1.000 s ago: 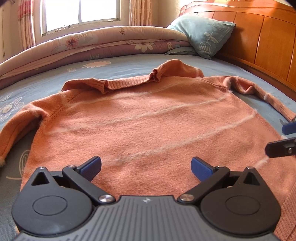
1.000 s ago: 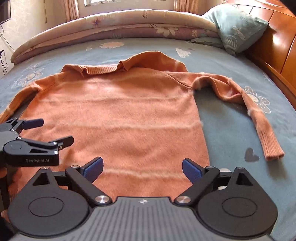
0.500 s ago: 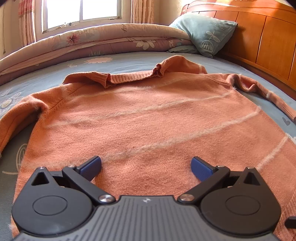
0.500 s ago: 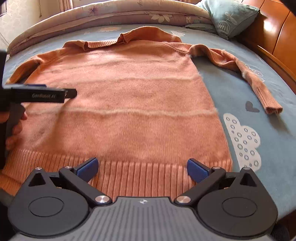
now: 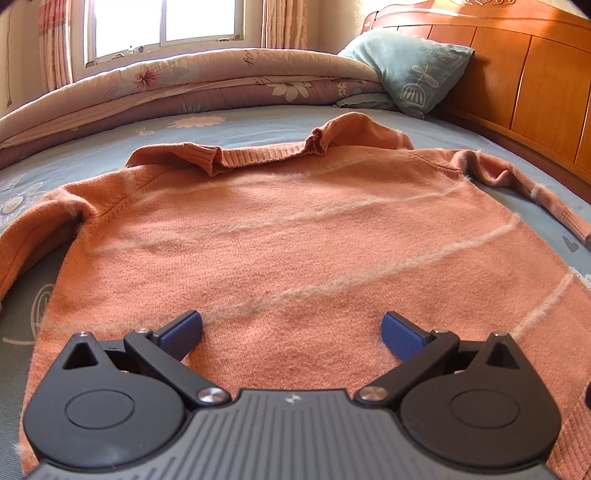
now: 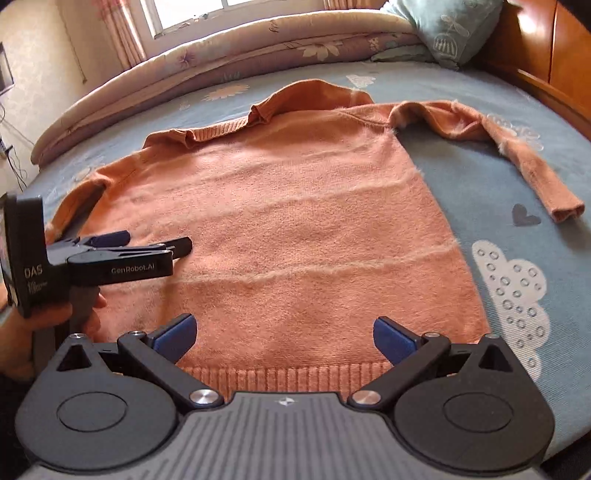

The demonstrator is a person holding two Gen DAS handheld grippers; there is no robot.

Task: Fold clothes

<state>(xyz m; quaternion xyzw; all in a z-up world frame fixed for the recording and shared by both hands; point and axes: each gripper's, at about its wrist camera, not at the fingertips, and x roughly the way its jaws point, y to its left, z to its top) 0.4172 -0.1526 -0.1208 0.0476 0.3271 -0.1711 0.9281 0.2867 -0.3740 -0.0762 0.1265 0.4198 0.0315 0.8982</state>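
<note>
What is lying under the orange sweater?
The sweater lies flat on a blue patterned bedsheet, which shows all around it. Whatever lies beneath the sweater's body is covered.

Blue sheet (image 5: 258, 122) with flower, cloud, heart prints; rolled floral quilt (image 5: 207, 85) along far edge; teal pillow (image 5: 413, 70) propped against wooden headboard (image 5: 524, 77); window (image 5: 162, 26) behind, striped curtains (image 5: 55, 40) either side

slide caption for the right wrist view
Open right gripper above the hem of an orange sweater spread flat on a bed.
</note>
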